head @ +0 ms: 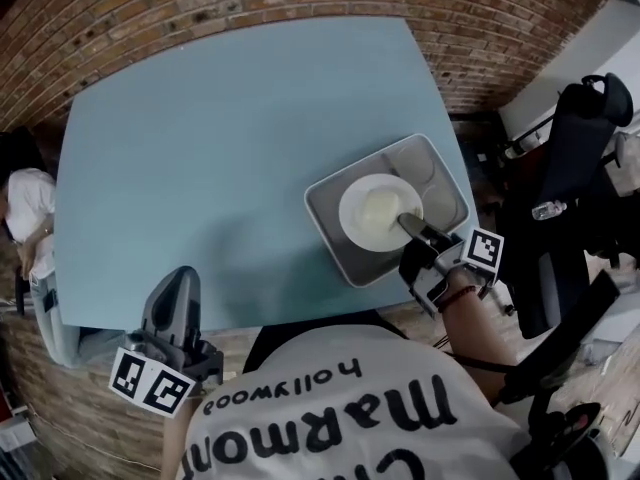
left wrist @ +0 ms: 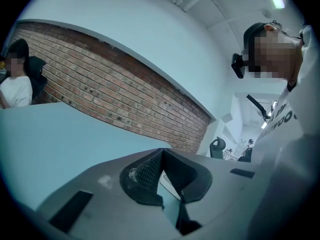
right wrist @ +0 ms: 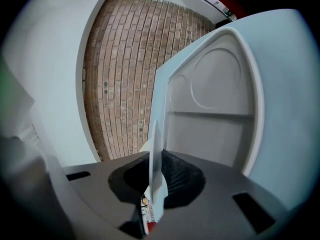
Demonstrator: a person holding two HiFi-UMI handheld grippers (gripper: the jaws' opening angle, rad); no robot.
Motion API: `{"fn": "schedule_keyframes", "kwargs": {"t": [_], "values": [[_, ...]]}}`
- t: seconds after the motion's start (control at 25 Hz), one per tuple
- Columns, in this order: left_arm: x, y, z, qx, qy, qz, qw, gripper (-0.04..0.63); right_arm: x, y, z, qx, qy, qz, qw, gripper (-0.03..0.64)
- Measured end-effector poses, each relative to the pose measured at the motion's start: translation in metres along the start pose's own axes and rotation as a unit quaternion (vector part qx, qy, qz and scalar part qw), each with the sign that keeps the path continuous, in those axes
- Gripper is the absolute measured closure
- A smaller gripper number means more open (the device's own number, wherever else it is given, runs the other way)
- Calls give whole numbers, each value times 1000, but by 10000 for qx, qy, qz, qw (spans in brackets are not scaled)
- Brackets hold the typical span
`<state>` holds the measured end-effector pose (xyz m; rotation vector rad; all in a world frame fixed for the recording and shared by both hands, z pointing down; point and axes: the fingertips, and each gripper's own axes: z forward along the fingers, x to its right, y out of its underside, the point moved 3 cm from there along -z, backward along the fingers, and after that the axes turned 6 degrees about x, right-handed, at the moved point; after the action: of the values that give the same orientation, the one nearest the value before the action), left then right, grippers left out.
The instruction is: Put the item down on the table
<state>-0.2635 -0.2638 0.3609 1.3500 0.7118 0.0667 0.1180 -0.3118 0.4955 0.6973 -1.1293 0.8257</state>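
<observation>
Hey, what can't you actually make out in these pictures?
- Whether the plate touches the tray or hangs above it: head view looks steeply down, right gripper view shows it edge-on.
- Print on the label low between the jaws, right gripper view: too small, partly hidden.
- The tray's near part, right gripper view: hidden by the right gripper.

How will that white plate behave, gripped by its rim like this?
The white plate looks stiff: its thin rim runs straight between the right gripper's jaws. Pinched at one edge only, it may tilt or slip. Wide and shallow, it should sit steadily.
</observation>
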Motion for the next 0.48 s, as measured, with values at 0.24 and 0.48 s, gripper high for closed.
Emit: {"fn": "schedule_keyframes", "kwargs": {"t": [0.24, 0.48], "values": [[-1, 8, -24, 150, -538, -14, 9984, 589, 3, 0, 21, -644, 239, -816, 9943, 584], [-5, 4, -44, 230, -1012, -22, 9946, 589, 2, 1, 39, -1145, 360, -1376, 9832, 584]]}}
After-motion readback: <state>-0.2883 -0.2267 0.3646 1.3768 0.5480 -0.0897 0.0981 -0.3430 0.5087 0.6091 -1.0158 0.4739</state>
